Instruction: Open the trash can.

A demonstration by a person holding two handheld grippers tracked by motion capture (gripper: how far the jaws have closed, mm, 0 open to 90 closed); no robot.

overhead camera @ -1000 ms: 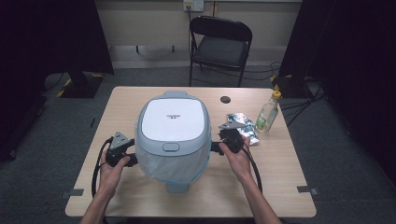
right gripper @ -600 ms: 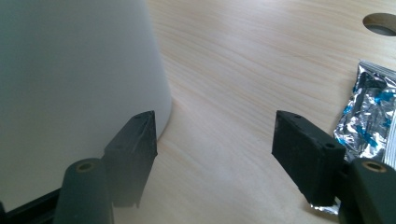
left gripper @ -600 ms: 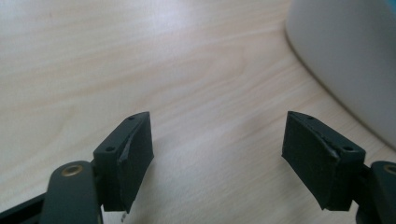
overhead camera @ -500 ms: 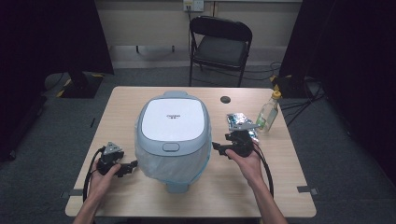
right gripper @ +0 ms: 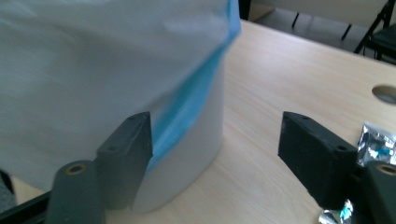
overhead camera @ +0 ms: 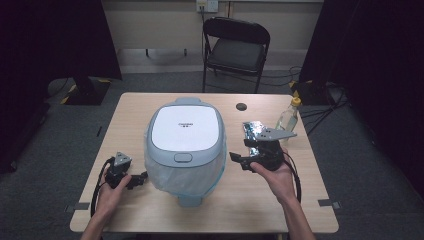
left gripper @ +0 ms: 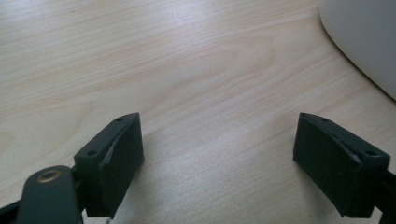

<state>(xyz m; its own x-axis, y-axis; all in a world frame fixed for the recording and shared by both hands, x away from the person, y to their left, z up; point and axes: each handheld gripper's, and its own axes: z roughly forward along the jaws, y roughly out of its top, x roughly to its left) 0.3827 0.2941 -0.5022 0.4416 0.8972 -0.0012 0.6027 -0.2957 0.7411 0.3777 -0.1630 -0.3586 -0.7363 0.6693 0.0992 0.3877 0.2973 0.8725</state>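
Note:
A pale blue bin with a white lid [overhead camera: 186, 127] stands mid-table, with a thin white bag with a blue hem [overhead camera: 185, 172] draped down its sides. My left gripper [overhead camera: 139, 180] rests low by the bin's left side. Its jaws have just been opening and now stand open over bare wood [left gripper: 219, 158], with the bin's wall [left gripper: 364, 42] at the upper right. My right gripper [overhead camera: 239, 161] is raised off the table to the right of the bin and points at it. It is open [right gripper: 217, 154], having just widened a little, and nothing lies between the pads. The bag's blue hem [right gripper: 196, 102] hangs just beyond its left jaw.
Crumpled foil packets [overhead camera: 255, 130] lie behind my right hand, and a clear bottle with a yellow cap [overhead camera: 289, 117] stands near the table's right edge. A round cable hole [overhead camera: 242, 106] sits at the back. A folding chair [overhead camera: 235, 45] stands beyond the table.
My left hand has drawn back from the bin's side and sunk toward the table, its jaws wider. My right hand has left the bin's side and risen.

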